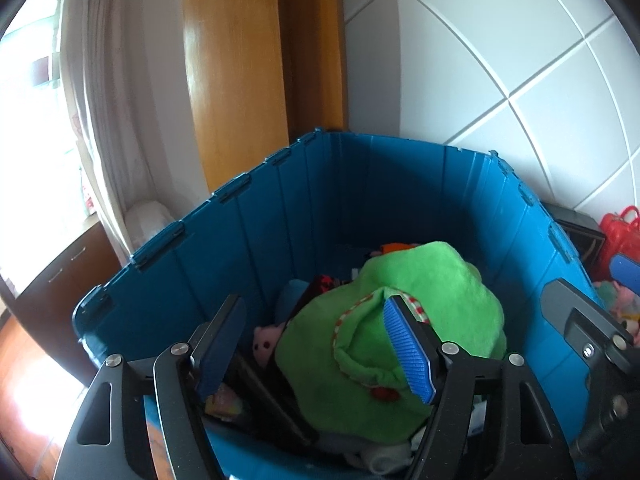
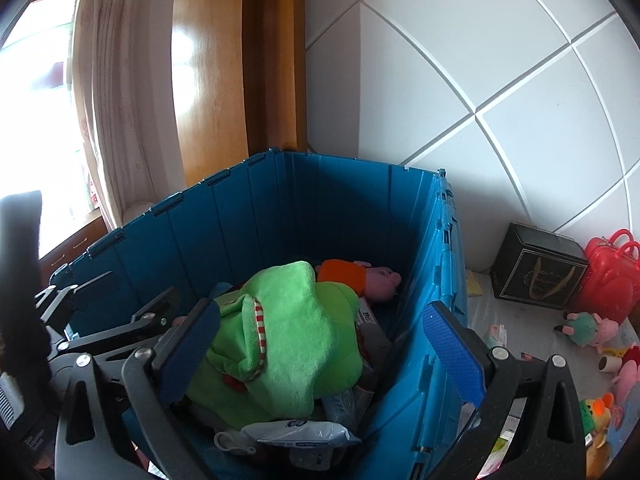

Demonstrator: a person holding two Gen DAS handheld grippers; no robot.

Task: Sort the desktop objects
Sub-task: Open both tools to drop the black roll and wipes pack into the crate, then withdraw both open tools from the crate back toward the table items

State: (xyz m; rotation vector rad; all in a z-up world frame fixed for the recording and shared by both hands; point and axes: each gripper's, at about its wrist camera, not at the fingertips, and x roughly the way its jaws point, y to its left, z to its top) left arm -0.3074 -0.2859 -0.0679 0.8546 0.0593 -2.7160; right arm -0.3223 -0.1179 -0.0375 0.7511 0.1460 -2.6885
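A blue plastic crate (image 1: 280, 216) (image 2: 224, 224) holds a big green plush toy (image 1: 420, 308) (image 2: 288, 332) with red-and-white trim, lying on top of other toys and packets. My left gripper (image 1: 316, 344) is open above the crate, its fingers on either side of the green plush without clamping it. My right gripper (image 2: 320, 352) is open over the crate's right wall, one finger inside, one outside. A pink and orange plush (image 2: 360, 276) lies at the crate's back. A white wipes packet (image 2: 296, 436) lies at the front.
On the table right of the crate stand a black box (image 2: 536, 268) and a red toy case (image 2: 608, 276), with several small plush toys (image 2: 592, 328) and packets (image 2: 496, 336). White tiled wall behind; wooden door and curtain at left.
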